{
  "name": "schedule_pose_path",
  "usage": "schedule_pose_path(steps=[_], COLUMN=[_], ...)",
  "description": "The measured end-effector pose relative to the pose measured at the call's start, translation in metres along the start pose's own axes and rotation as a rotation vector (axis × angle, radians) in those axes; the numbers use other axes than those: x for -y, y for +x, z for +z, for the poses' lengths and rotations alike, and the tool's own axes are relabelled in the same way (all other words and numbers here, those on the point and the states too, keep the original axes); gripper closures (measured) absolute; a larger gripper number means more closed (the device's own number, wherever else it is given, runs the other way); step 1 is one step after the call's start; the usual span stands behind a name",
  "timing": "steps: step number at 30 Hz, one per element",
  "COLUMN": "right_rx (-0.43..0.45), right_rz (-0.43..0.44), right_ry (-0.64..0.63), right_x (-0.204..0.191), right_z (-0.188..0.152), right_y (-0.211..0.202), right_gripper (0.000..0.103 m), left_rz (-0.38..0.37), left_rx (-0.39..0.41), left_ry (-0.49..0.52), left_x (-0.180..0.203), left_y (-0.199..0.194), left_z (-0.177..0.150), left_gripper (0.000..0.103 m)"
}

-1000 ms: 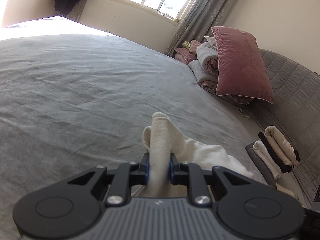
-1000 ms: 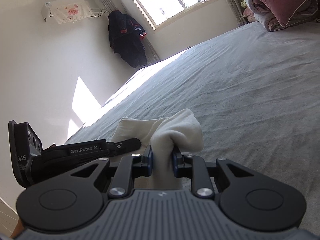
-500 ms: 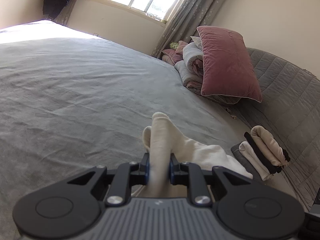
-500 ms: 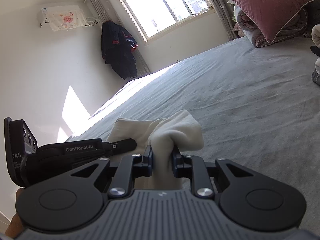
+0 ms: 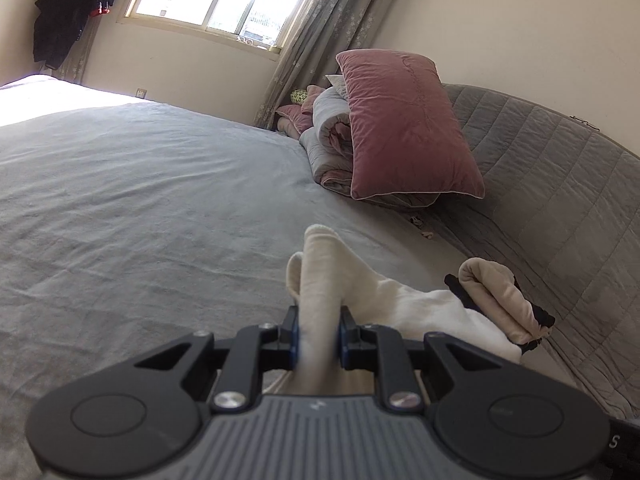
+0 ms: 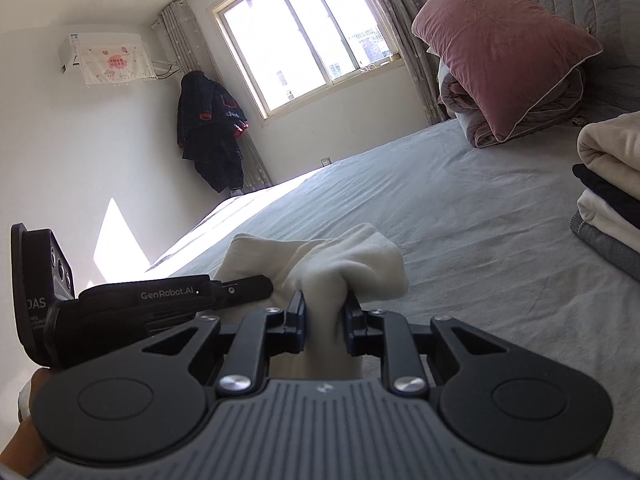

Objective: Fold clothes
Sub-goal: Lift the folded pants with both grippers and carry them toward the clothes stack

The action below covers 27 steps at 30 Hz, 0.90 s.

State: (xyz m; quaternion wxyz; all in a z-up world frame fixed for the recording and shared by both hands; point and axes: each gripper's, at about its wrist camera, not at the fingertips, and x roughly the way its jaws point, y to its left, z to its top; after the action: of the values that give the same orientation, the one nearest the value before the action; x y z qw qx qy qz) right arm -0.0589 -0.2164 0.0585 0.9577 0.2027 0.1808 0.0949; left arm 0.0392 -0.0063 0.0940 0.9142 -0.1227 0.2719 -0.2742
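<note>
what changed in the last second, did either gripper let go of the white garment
No release. Both grippers carried the white garment toward the folded stack, which came into the right wrist view and drew closer in the left. The left gripper and right gripper stayed clamped on bunched cloth, and the pink pillow kept its place.

The cream-white garment point(image 5: 320, 280) stands out against the plain grey bedsheet point(image 5: 140, 200). Both grippers, the left gripper point(image 5: 319, 332) and the right gripper point(image 6: 325, 320), are black with blue pads and ribbed grey bodies. The pillow point(image 5: 404, 128) is dusty pink with pale piping, on a grey and pink rolled quilt point(image 5: 332, 148). The headboard point(image 5: 560, 184) is quilted grey. The folded stack point(image 6: 612, 184) layers beige, black, white and grey. The curtain point(image 5: 316, 32) is grey with small white flowers. A dark jacket point(image 6: 210, 140) shows red accents.
</note>
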Motion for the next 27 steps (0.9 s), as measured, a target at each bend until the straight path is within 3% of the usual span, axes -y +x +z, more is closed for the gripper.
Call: schedule_pose_path(steps=[11,23,27], right_rx=[0.080,0.286,0.343], right_rz=[-0.078,-0.250,-0.309], right_ry=[-0.029,-0.024,-0.002], right_x=[0.041,0.084,0.101], right_z=[0.034,0.063,0.076], right_y=[-0.019,-0.029,-0.025], right_gripper=[0.081,0.082,0.081], left_rz=[-0.078,-0.191,-0.215], left_rx=[-0.009,0.012,-0.016], left_ry=[0.088,0.302,0.368], left_x=[0.074,0.178,0.208], left_y=[0.049,0.113,0.143], left_z=[0.028,0.082,0.096], left_gripper=[0.085,0.085,0.085])
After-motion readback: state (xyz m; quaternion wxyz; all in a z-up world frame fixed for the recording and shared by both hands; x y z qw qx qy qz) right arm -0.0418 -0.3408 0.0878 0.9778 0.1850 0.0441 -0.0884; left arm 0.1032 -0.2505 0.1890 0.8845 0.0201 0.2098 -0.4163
